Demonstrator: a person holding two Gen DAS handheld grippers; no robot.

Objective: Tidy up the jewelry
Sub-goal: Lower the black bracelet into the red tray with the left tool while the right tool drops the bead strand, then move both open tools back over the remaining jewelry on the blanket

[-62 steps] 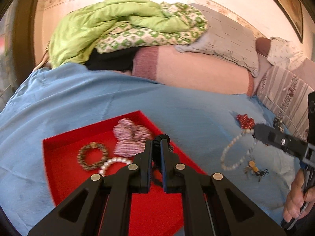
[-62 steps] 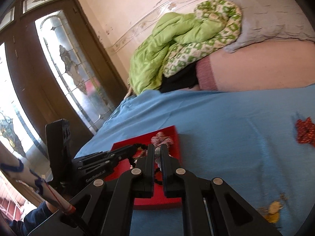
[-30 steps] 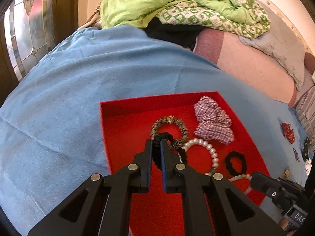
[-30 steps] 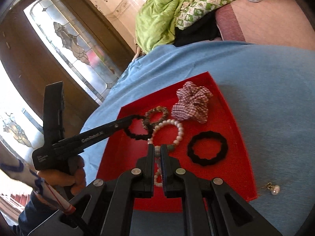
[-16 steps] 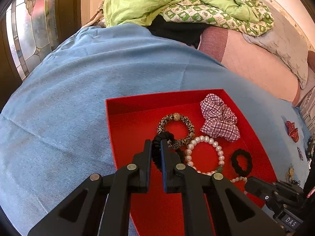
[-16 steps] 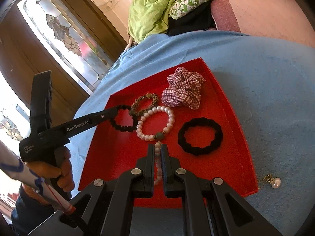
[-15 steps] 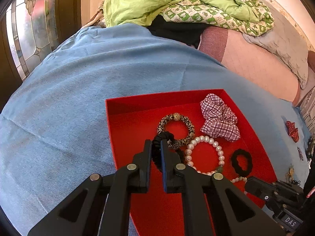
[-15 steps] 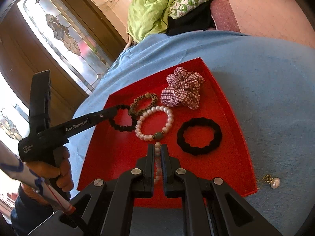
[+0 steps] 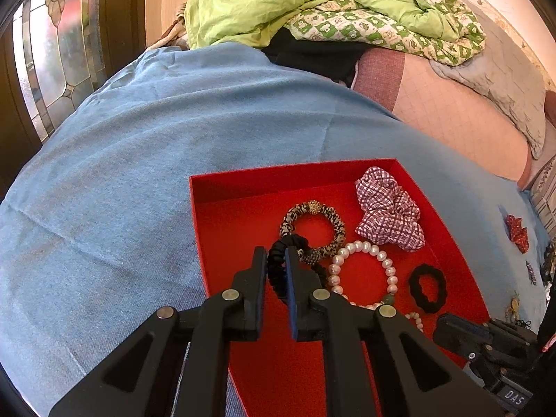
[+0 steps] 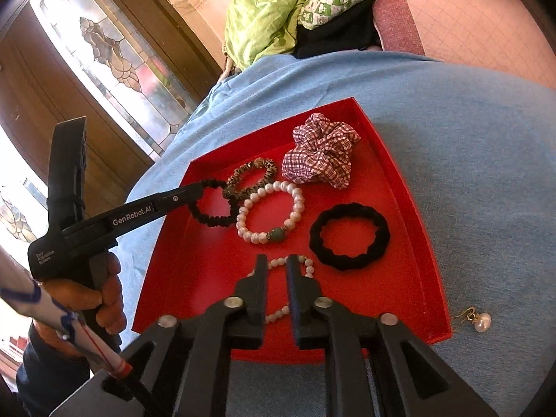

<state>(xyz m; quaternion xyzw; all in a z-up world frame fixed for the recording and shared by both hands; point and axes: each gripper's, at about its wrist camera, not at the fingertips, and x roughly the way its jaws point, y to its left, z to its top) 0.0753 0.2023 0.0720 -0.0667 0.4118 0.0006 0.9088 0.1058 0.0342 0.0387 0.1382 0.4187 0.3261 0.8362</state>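
— Jewelry is nearly all in the red tray (image 10: 194, 278) now. What has changed?

— The right gripper (image 10: 277, 264) has parted its fingers a little. The pearl strand (image 10: 307, 266), pinched between them a moment ago, now seems to lie free on the near part of the tray floor. I judge this piece is delivered.

— And the left gripper (image 9: 277, 253)?

— It still has its fingers closed on the thin black hair tie (image 10: 208, 220), low over the left part of the tray, touching the leopard bracelet (image 10: 250, 170). It is not yet released.

— What remains outside?

— A pearl earring (image 10: 483, 321) just beside the tray's right near corner, and a red bow (image 9: 517, 232) farther right.

— The surface?

— A bed with a blue sheet (image 10: 469, 139), soft and a little wrinkled. A green quilt (image 9: 295, 0) is heaped at the far end, and a stained-glass door (image 10: 114, 59) stands on the left.
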